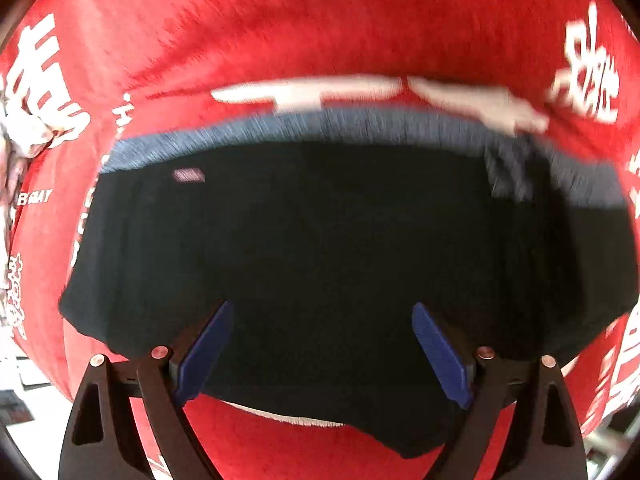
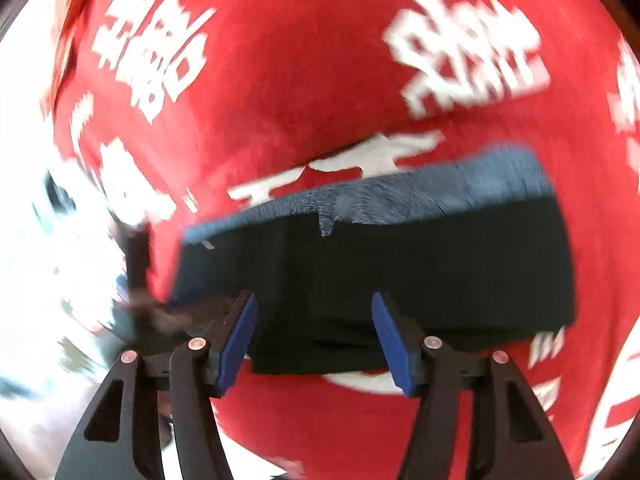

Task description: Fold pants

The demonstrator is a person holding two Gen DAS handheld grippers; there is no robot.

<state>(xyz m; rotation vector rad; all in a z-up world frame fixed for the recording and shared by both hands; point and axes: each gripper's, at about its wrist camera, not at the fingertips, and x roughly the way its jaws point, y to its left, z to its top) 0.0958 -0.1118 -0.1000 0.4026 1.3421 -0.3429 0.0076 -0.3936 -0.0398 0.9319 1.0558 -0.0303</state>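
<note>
**A:** What's under me?

**B:** A red cloth (image 1: 320, 40) with white lettering covers the table. Just ahead of both fingertips, on it, the dark pants (image 1: 320, 240) lie as a compact rectangle, blue band on the far edge.

**A:** So I judge the folding nearly done?

**B:** Yes. My left hand-held gripper (image 1: 322, 312) gapes wide, empty; the right hand-held gripper (image 2: 314, 304) stands partly open, gripping nothing.

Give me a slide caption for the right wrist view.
Open right gripper above folded dark pants on a red printed cloth.
</note>
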